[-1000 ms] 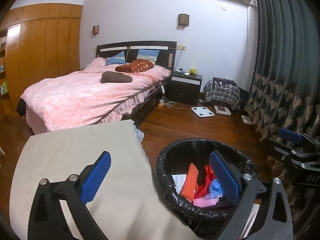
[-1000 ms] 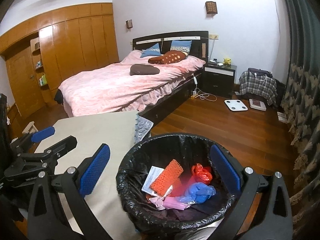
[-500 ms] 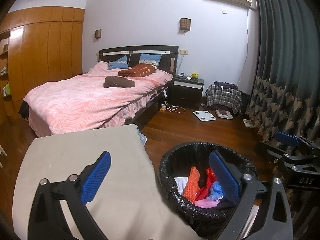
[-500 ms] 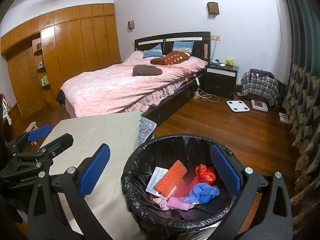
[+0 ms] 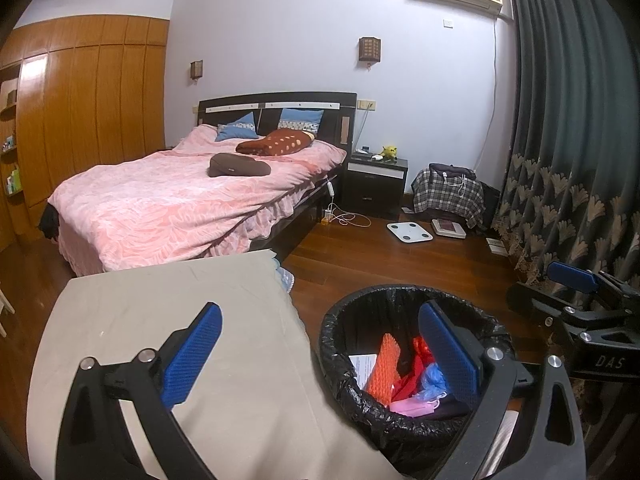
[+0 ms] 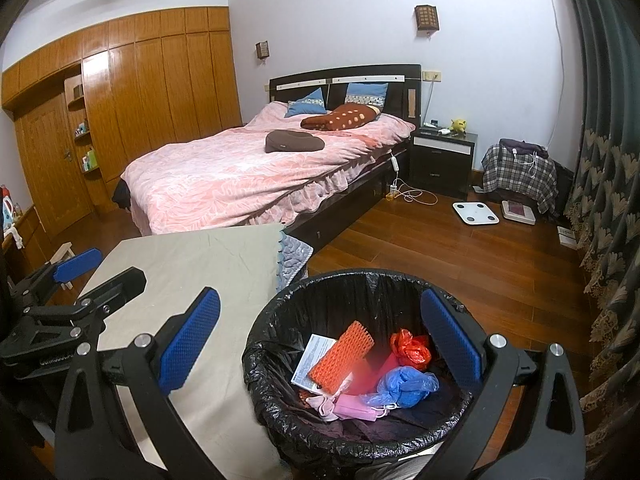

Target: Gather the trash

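Both tools, left tool (image 5: pixel 320 352) and right tool (image 6: pixel 320 344), gape wide, empty, above the bin (image 6: pixel 280 320)

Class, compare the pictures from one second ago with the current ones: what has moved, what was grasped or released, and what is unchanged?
Both cameras tilted up slightly, so the bin sits lower in view. Nothing was grasped or released. The left hand-held gripper and right hand-held gripper stay open and empty. The orange mesh piece, paper, red bag, blue bag and pink mask lie as before; the table cloth is unchanged.
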A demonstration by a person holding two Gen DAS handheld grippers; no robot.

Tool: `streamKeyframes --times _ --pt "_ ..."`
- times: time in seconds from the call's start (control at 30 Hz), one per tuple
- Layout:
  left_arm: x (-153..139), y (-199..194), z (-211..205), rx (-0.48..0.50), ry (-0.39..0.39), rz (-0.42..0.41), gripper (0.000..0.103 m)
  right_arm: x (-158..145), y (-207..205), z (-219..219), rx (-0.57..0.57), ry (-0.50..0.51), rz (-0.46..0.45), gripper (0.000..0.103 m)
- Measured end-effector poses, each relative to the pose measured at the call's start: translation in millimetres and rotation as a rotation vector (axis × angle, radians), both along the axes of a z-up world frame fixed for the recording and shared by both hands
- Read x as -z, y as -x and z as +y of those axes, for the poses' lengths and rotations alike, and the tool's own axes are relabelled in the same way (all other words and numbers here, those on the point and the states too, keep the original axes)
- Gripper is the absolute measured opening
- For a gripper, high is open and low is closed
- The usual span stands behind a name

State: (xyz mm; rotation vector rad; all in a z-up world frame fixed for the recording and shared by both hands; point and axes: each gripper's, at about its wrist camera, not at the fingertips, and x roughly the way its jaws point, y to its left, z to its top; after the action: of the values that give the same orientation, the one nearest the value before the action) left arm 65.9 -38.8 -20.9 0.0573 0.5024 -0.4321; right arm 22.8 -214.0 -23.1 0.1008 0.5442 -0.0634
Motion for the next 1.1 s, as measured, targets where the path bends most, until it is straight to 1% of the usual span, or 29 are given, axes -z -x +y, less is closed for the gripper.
streamKeyframes --times 1.1 --pt "-0.6 0.1 -0.1 0.0 -0.001 0.0 0.097 -1.6 0.4 2.9 -0.001 -0.001 0.004 0.098"
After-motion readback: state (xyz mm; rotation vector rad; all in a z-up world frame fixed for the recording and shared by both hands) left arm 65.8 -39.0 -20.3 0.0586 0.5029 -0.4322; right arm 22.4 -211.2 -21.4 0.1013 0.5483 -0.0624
